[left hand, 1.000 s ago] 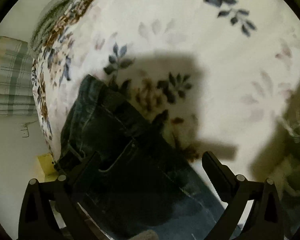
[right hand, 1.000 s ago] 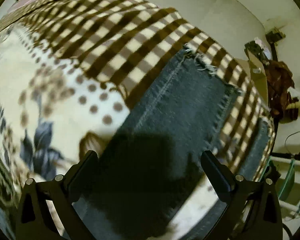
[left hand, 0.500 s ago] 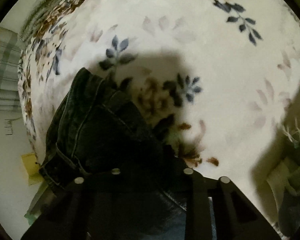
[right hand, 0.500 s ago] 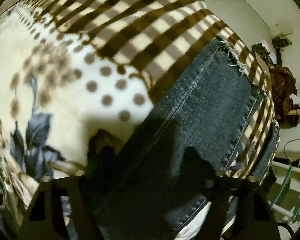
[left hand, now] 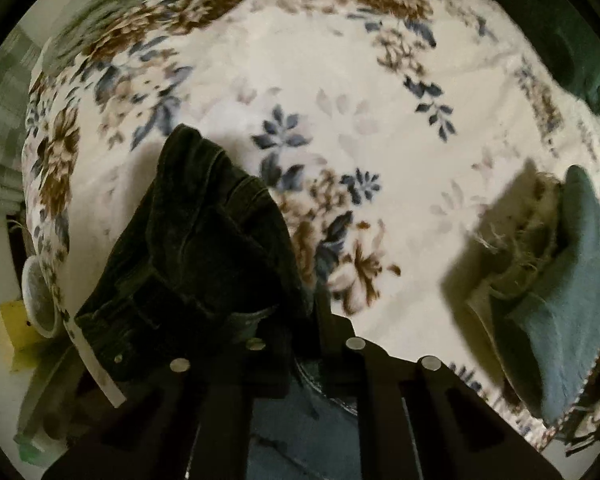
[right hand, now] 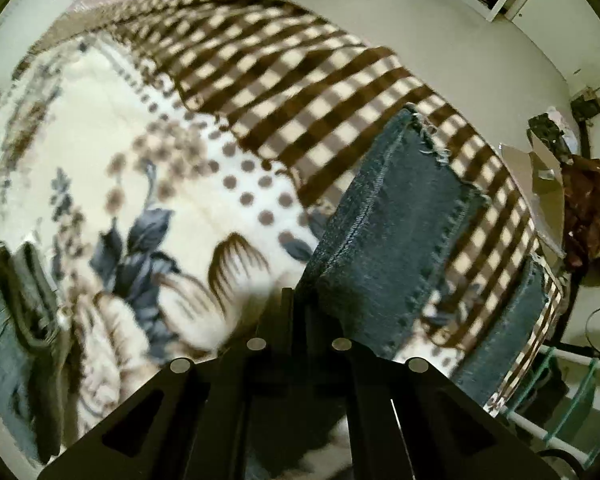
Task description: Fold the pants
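Observation:
The pants are dark blue jeans on a floral blanket. My left gripper (left hand: pixel 300 320) is shut on the waistband end of the jeans (left hand: pixel 204 240), which hangs lifted and bunched above the blanket (left hand: pixel 360 100). My right gripper (right hand: pixel 300 312) is shut on a jeans leg (right hand: pixel 400 232) near its frayed hem, lifted off the checked part of the blanket (right hand: pixel 300 92). The other leg (right hand: pixel 504 328) lies at the bed's right edge. In the left wrist view a lifted piece of denim with a frayed edge (left hand: pixel 564 288) shows at the right.
The bed's edge drops to a pale floor (right hand: pixel 460 20) with a cardboard box (right hand: pixel 540 184) and brown clothing (right hand: pixel 588 208). A dark green cloth (left hand: pixel 560 32) lies at the blanket's far corner. A striped pillow (left hand: pixel 0 120) is at the left.
Both grippers went from open to shut on the jeans, then lifted the fabric off the blanket. The waistband now hangs bunched and the leg hem is raised.

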### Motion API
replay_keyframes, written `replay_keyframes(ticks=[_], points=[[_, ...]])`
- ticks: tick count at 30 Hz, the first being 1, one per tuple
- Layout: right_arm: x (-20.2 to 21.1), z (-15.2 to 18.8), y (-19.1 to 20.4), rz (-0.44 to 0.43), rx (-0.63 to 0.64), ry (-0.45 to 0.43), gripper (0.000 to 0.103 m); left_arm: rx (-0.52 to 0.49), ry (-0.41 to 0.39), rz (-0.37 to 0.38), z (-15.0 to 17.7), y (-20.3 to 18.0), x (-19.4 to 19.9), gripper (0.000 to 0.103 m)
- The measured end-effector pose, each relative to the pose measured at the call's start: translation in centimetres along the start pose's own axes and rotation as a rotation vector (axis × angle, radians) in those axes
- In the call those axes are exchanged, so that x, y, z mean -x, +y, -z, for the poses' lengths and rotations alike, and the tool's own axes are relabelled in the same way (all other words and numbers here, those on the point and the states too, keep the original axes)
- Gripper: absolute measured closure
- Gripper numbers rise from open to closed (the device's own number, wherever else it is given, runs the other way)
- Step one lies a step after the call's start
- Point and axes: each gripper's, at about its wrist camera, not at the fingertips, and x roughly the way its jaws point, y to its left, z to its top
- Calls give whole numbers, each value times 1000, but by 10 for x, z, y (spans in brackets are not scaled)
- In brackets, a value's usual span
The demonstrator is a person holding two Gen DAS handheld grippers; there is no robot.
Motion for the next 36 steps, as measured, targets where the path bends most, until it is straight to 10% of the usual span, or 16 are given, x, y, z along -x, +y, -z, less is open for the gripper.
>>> replay_keyframes(ticks=[11, 27, 36], points=[[68, 48, -141, -183, -83, -20, 99, -1, -13, 92, 70, 125, 64, 98], [-35, 132, -266, -177, -56, 65, 99, 26, -24, 14, 158, 218, -35, 94], [-21, 115, -324, -196, -92, 72, 47, -25, -128, 96, 183, 202, 33, 68]])
